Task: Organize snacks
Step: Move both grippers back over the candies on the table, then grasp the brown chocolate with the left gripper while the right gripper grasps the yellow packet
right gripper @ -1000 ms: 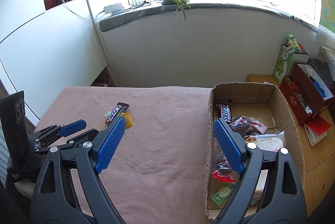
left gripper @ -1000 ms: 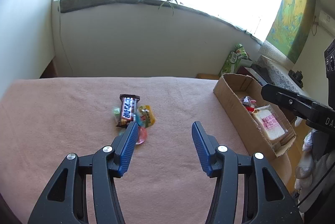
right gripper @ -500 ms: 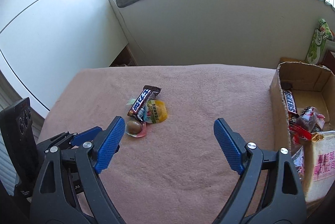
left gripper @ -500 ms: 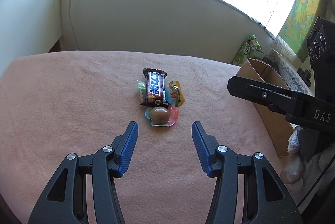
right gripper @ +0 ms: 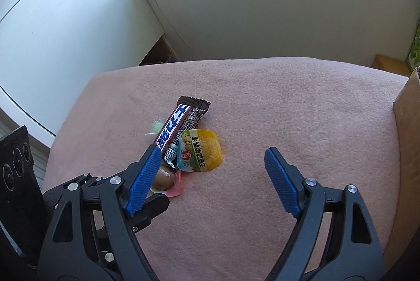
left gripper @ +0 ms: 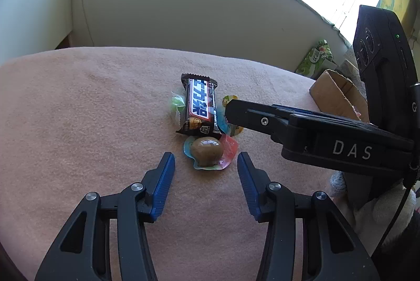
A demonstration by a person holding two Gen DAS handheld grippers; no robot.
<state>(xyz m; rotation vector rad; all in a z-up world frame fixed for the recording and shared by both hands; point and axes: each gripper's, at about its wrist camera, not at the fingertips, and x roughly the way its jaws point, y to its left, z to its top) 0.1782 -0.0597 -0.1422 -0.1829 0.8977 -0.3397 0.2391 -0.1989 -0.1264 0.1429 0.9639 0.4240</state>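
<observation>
- Jaws first: left gripper (left gripper: pixel 206 166) jaws part-open, have just been closing in; blue pads flank the brown egg pack (left gripper: pixel 208 153) w/ a gap each side, nothing pinched yet.
- Right gripper (right gripper: pixel 214 153) jaws wide, also just narrowed a bit; yellow egg pack (right gripper: pixel 200 153) lies between the pads on the bench, no contact seen.
- Bench (right gripper: pixel 288 102) w/ pink fleece cover, largest thing in both views; snacks sit in one small cluster near its middle.
- Cardboard box (left gripper: pixel 334 94) at bench's right edge, well apart from the cluster; contents not readable from here.
- Right gripper's black body crosses left-wrist view from the right, tip over the yellow pack.
- Choc bar (left gripper: pixel 200 105), brown wrapper w/ blue-white lettering, lies on top of cluster, overlapping the yellow pack's edge.
- Brown egg pack, clear blister w/ red-blue rim, just beside choc bar's near end; touching or not, can't tell.
- Green candy (left gripper: pixel 177 102), clear wrapper, tucked at choc bar's left side.
</observation>
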